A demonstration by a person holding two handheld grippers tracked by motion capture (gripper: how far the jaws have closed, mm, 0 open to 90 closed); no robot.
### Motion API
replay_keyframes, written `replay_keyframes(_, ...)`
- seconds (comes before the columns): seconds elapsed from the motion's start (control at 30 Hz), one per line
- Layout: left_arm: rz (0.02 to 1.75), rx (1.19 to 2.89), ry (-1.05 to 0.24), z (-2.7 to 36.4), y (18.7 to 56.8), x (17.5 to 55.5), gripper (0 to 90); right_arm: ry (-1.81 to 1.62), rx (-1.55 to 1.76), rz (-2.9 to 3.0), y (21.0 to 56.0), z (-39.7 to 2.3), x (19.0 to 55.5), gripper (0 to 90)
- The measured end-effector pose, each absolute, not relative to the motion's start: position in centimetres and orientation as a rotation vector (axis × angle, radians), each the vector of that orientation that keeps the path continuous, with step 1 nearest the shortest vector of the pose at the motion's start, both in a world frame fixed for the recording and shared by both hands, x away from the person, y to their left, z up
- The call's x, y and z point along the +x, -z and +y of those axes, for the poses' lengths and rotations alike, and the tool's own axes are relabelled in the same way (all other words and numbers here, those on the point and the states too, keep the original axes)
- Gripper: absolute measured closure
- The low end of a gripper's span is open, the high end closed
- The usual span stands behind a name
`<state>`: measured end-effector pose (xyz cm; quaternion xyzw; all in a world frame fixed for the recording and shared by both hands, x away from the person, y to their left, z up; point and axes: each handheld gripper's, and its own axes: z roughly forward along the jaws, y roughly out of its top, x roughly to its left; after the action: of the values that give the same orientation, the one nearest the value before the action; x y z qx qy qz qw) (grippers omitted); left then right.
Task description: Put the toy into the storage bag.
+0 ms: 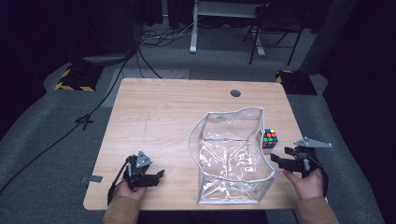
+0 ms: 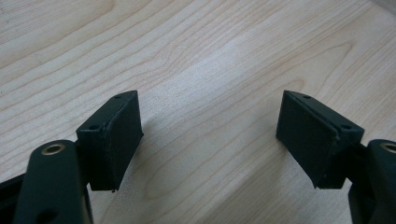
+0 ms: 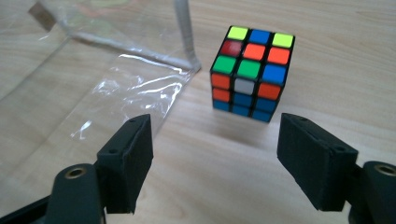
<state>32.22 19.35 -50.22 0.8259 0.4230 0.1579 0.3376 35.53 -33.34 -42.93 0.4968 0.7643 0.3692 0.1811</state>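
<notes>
- A wooden table (image 1: 163,107) stood in a dark room with a grey floor.
- A big clear plastic bag (image 1: 231,156) with a white edge lay on the table, a bit to the right of the middle. Its mouth gaped open.
- A small puzzle cube (image 1: 269,138) with many colours sat on the table just beside the right side of the bag.
- The left gripper (image 1: 156,176) was held low over the near left part of the table, well apart from the bag.
- In the left gripper view, its two black jaws stood wide apart with nothing between them but bare wood.
- The right gripper (image 1: 279,156) was near the right edge of the table, close to the cube and pointing at it.
- In the right gripper view, its jaws were also wide apart and held nothing. The cube (image 3: 252,72) sat ahead of them, not touching. A corner of the bag (image 3: 135,74) lay to the left of the cube.
</notes>
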Motion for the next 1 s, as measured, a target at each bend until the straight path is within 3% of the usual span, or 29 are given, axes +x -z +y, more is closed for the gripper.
replay_keyframes(0.67, 1.1, 2.154, -0.41, 19.2, 50.2, 32.4, 20.9, -0.883, 1.489, 2.091, 44.7, -30.8, 42.3, 24.1)
replay_keyframes(0.83, 1.101, 2.154, -0.41, 19.2, 50.2, 32.4, 20.7, -0.823, 1.497, 2.095, 45.3, -30.7, 43.3, 34.1)
replay_keyframes(1.0, 1.1, 2.154, -0.41, 19.2, 50.2, 32.4, 20.7, -0.813, 1.471, 2.125, 45.2, -30.9, 43.0, 34.2)
